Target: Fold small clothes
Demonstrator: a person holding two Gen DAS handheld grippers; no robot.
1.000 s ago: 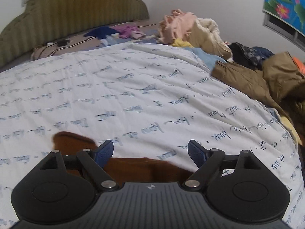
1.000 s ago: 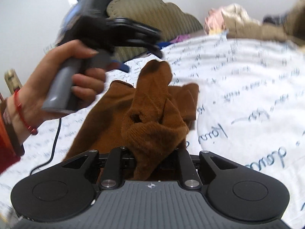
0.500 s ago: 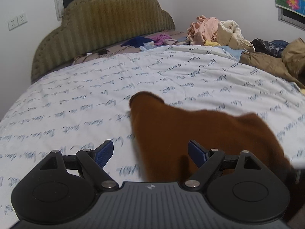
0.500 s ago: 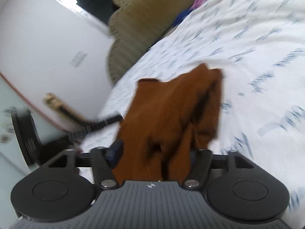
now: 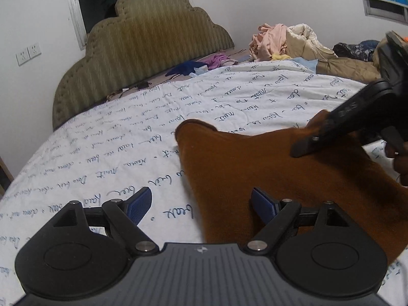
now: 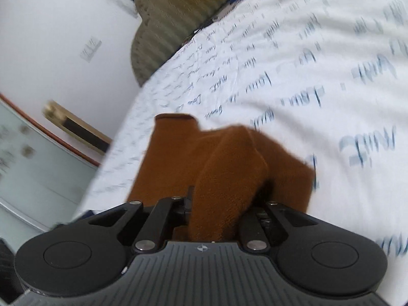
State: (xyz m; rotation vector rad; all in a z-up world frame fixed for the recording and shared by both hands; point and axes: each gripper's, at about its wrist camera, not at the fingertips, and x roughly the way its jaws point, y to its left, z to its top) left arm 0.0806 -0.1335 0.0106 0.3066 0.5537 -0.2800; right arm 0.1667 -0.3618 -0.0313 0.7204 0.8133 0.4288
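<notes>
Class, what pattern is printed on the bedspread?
White bedspread covered in blue handwritten script; clearest in the left wrist view.

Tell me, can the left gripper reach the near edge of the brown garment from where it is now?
Probably yes. The left gripper is open just above the brown garment, whose near edge already lies between its jaws on the bedsheet; nothing blocks it.
</notes>
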